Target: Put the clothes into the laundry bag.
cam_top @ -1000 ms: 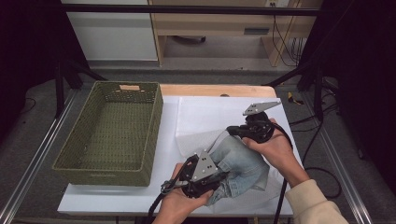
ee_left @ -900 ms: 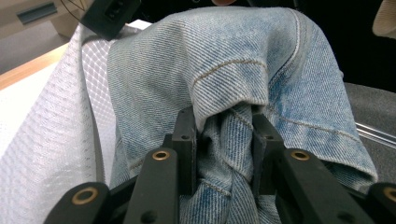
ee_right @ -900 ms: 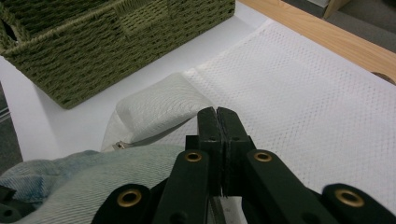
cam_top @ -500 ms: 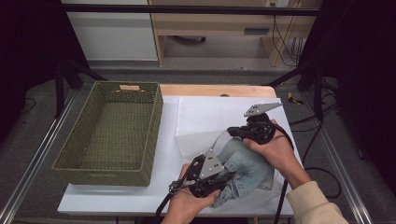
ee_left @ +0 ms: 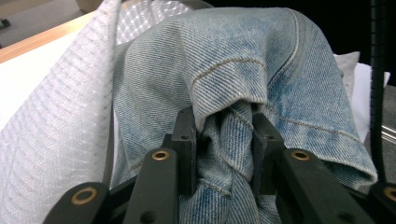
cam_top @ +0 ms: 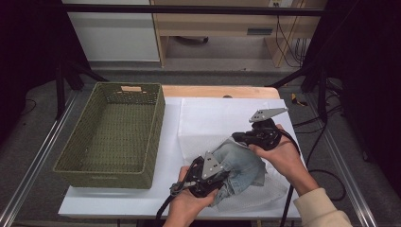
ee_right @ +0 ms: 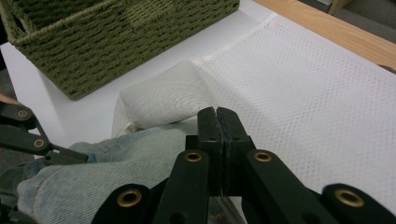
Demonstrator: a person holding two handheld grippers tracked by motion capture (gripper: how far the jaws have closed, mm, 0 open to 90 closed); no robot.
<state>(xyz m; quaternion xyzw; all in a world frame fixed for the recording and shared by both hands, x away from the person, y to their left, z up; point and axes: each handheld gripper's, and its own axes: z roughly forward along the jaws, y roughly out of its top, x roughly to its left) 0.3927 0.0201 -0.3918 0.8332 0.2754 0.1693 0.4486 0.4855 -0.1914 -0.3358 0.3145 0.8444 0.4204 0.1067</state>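
A piece of light blue denim (cam_top: 241, 168) lies bunched on a white mesh cloth (cam_top: 213, 118) at the front of the table. My left gripper (cam_top: 224, 177) comes in from the near edge and is shut on a twisted fold of the denim (ee_left: 243, 56), with cloth squeezed between its pads (ee_left: 223, 126). My right gripper (cam_top: 236, 137) sits at the denim's far edge with its jaws pressed together (ee_right: 217, 116). No cloth is visible between them. The denim (ee_right: 107, 172) lies just left of and below those jaws.
A green woven basket (cam_top: 156, 127) stands on the left of the white board (cam_top: 118, 198), with its near corner (ee_right: 116, 46) close to the folded mesh cloth (ee_right: 317, 93). A bare wooden strip runs along the table's far edge. Cables trail from both grippers off the front.
The left gripper has edged slightly to the right with the denim, which looks a little more bunched. The right hand has kept still.
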